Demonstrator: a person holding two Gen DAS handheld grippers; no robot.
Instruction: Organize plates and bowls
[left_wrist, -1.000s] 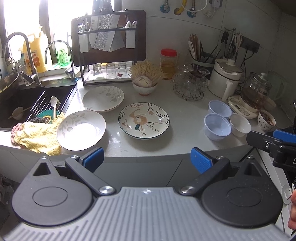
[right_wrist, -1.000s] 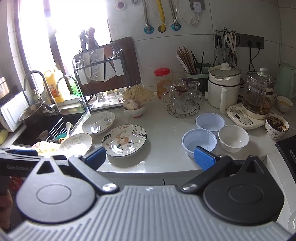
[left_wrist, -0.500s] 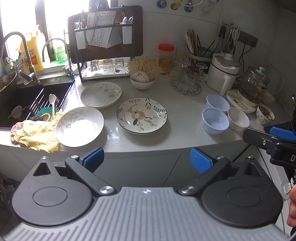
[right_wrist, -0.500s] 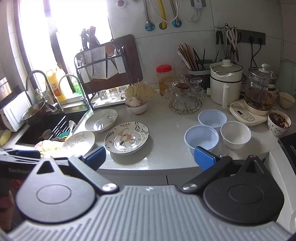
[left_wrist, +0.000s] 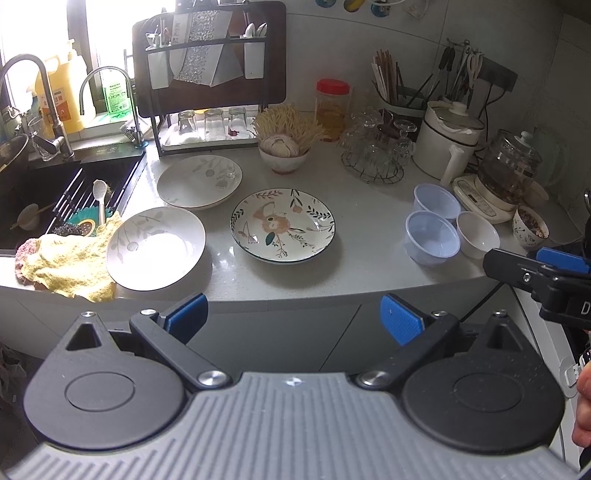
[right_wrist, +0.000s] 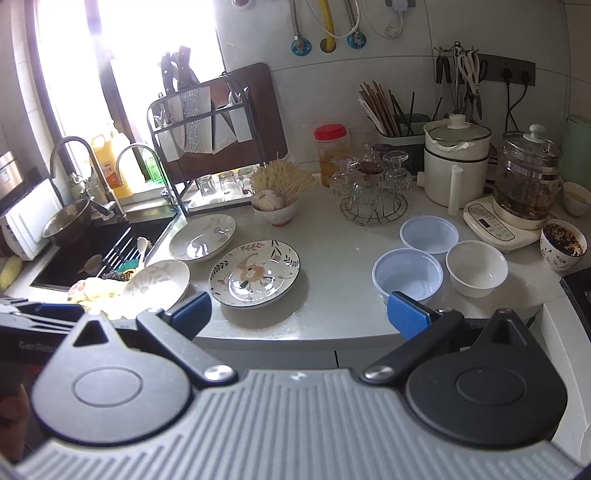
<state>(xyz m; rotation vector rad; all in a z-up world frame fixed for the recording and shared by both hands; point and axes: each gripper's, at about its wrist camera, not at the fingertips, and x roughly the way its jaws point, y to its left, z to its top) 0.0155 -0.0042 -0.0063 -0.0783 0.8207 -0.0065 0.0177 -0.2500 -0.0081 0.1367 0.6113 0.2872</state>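
Pale speckled stone is forming the counter (left_wrist: 369, 258) that fills the middle of both views, and we are holding both claws back from its near edge, not yet over any dish. The left gripper (left_wrist: 291, 317) and right gripper (right_wrist: 299, 312) are each spread wide and gripping nothing.

To do this step well, we are judging that one claw should come in low at a rim, pinching the lip rather than the glossy centre, and that like should be stacked with like.

Three plates are sitting left of centre in the left view. The floral plate (left_wrist: 282, 225) is shallow and dark-rimmed, painted with leaves and an orange bloom. The upper plate (left_wrist: 199, 181) is white with faint grey leaves. The near plate (left_wrist: 155, 247) matches it and is touching a yellow cloth (left_wrist: 70, 262) at the lower left, beside the sink (left_wrist: 44, 199).

At the right of the frame three bowls are clustered close together: the near blue bowl (left_wrist: 432, 238), the far blue bowl (left_wrist: 437, 201), both translucent plastic, and a white bowl (left_wrist: 477, 233) beside them. All look empty.
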